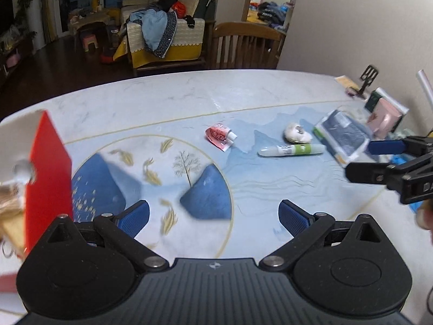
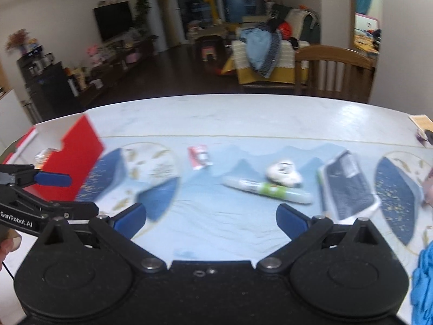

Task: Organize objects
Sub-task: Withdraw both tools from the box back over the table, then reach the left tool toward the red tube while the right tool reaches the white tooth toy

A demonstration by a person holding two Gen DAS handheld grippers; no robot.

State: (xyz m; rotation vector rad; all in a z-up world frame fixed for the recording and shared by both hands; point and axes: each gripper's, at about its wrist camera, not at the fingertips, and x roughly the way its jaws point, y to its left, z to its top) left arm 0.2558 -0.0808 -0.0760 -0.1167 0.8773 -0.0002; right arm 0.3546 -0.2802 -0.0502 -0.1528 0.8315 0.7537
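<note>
My left gripper is open and empty above the patterned table mat. My right gripper is open and empty too; it also shows at the right of the left wrist view. On the mat lie a crumpled red tube, a white lump, a white-and-green tube and a flat dark packet. The same things show in the right wrist view: red tube, white lump, white-and-green tube, packet. A red box stands at the left.
Boxes and a small black stand sit by the wall at the far right. A wooden chair stands behind the table. A blue cloth lies at the right edge. The left gripper shows in the right wrist view.
</note>
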